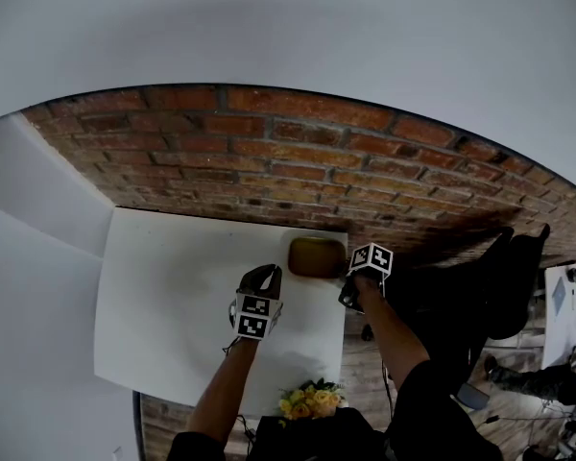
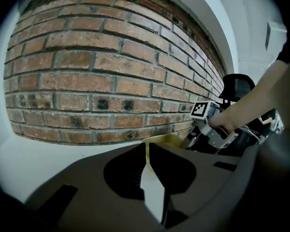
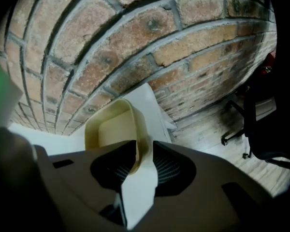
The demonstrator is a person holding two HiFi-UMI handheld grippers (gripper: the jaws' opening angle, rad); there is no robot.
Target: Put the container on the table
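Note:
A cream-yellow container sits at the far right corner of the white table, close to the brick wall. My right gripper reaches steeply down at its right side. In the right gripper view the container's thin rim runs between the jaws of my right gripper, which stand apart from it with a gap showing. My left gripper hovers over the table to the left of the container, apart from it. In the left gripper view my left gripper has only a thin slit between its jaws, nothing in them; the container and right gripper lie beyond.
The brick wall runs right behind the table. The table's right edge drops to a wooden floor, where a black office chair stands. A bunch of yellow flowers lies at the near table edge by my body.

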